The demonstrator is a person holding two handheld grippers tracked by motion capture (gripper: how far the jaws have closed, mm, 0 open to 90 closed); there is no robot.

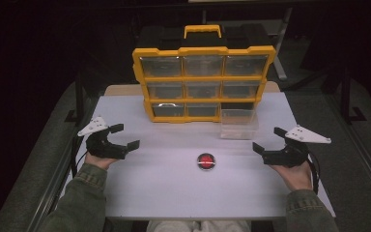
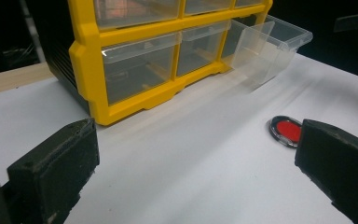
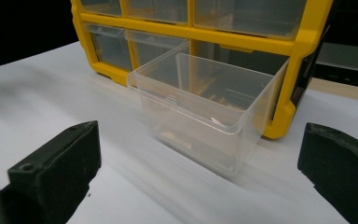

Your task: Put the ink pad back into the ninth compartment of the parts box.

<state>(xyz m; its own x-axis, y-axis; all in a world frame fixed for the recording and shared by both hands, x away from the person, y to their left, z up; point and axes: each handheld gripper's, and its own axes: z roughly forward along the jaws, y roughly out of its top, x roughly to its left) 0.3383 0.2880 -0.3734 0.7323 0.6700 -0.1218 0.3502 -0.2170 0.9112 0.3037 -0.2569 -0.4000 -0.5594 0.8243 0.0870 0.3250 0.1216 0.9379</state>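
Table: white top, wide bare room in front of the organizer; side edges fall off to dark floor just outside each hand.

Organizer: yellow frame, three rows of clear drawers, standing upright at the back of the table. Its bottom right slot is seen empty.

Drawer: clear, empty, pulled out and set on the table just in front of that empty slot, open top up.

Left gripper: held in front of the organizer's left corner, jaws released, nothing held. Right gripper: in front of and right of the organizer, jaws released, faced toward the drawer.

Disc: small, red, lying flat well in front of the organizer, between both grippers.

Judged step: disc to be picked and dropped in the drawer. The disc is thin; jaws should be lowered close to the tabletop and closed across its rim.
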